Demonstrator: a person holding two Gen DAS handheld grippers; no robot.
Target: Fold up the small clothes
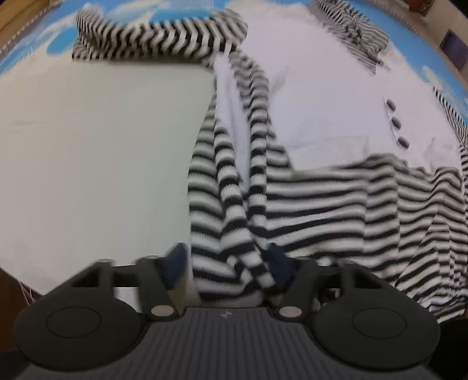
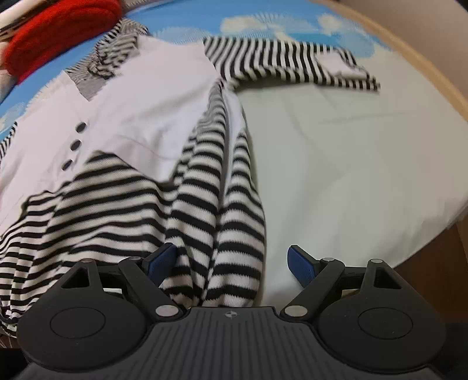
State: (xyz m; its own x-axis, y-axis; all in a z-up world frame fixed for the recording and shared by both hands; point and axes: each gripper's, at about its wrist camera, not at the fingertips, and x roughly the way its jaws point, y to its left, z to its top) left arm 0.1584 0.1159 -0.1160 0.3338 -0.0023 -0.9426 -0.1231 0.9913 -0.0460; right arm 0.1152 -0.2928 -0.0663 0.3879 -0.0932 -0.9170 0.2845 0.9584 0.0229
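A white top with black-and-white striped sleeves and hem and three dark buttons lies spread on a pale surface. One striped sleeve stretches out at the far left. My left gripper points down over the hem's left corner, with a bunched striped fold between its blue pads; I see no firm pinch, and the view is blurred. In the right wrist view the same top has its other sleeve out to the right. My right gripper stands wide open over the hem's right corner; its right pad is clear of the fabric.
A blue cloth with white clouds covers the far part of the surface. A red knitted item lies beyond the collar at the far left in the right wrist view. A wooden edge borders the surface on the right.
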